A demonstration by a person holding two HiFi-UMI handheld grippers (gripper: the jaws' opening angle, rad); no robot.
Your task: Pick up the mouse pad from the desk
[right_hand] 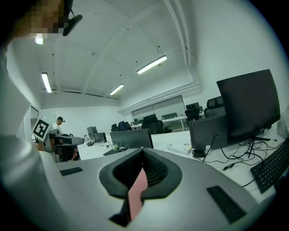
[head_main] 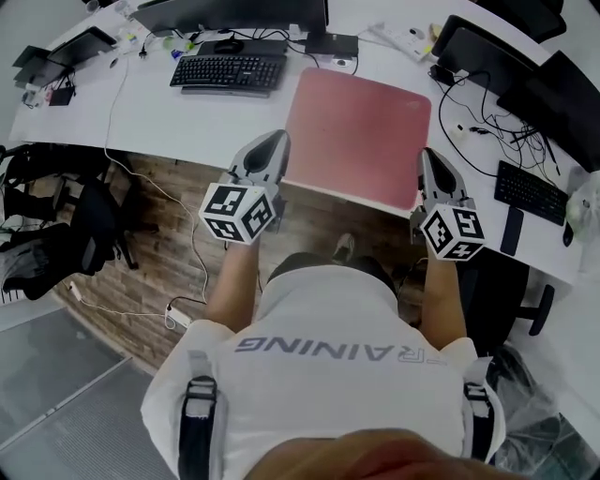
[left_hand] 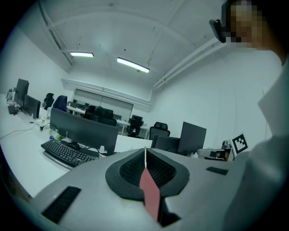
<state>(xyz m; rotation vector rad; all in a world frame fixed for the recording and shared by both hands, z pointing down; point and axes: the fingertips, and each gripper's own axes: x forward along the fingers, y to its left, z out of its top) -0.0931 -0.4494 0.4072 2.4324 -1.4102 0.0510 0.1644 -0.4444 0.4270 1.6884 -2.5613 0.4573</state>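
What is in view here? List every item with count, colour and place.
mouse pad: one, pink, overhanging the desk's near edge
desk: one, white, across the top
keyboards: two, black, one left of the pad, one far right
mouse: one, black, behind the left keyboard
monitors: at least three, black, along the far side
power strip: one, white, on the wooden floor at left
shirt: one, white, on the person, bottom centre
left gripper: one, grey, jaws shut on the pad's near left corner
right gripper: one, grey, jaws shut on the pad's near right corner

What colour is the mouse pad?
The mouse pad is plain pinkish red; head view shows it best.
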